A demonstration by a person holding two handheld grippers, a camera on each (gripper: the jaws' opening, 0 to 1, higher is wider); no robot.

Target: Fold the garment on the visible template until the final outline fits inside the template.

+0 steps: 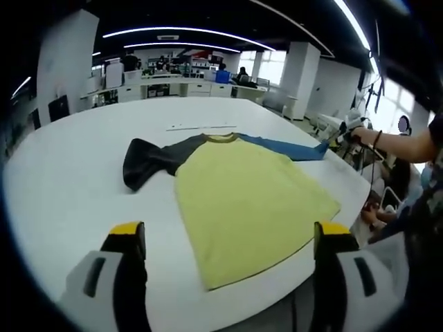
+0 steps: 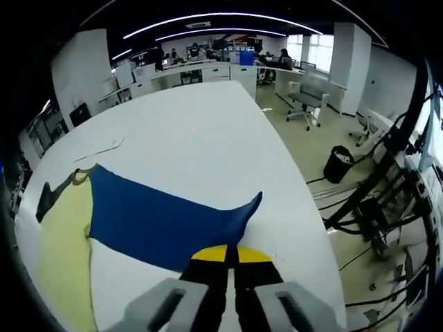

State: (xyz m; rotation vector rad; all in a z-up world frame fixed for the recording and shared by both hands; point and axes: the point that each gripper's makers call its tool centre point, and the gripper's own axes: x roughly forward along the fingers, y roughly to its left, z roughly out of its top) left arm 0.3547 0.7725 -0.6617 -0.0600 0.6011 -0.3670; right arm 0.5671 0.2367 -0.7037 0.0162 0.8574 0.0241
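A shirt lies flat on the white table [image 1: 76, 180], with a yellow body [image 1: 242, 197], a dark grey sleeve [image 1: 149, 159] and a blue sleeve [image 1: 287, 146]. My left gripper [image 1: 230, 232] hovers above the shirt's near hem, open wide and holding nothing. In the right gripper view the blue sleeve [image 2: 166, 218] spreads out from the yellow body [image 2: 62, 242], and my right gripper [image 2: 230, 254] is shut on its cuff. The right gripper [image 1: 348, 128] is also seen in the left gripper view, held in a hand at the blue sleeve's end near the table's edge.
A thin pale strip [image 1: 201, 127] lies on the table beyond the collar. The table's curved edge [image 2: 304, 207] runs close to the right gripper; past it stand an office chair [image 2: 308, 93] and a black bin [image 2: 339, 162]. A person's arm [image 1: 401, 145] reaches in at the right.
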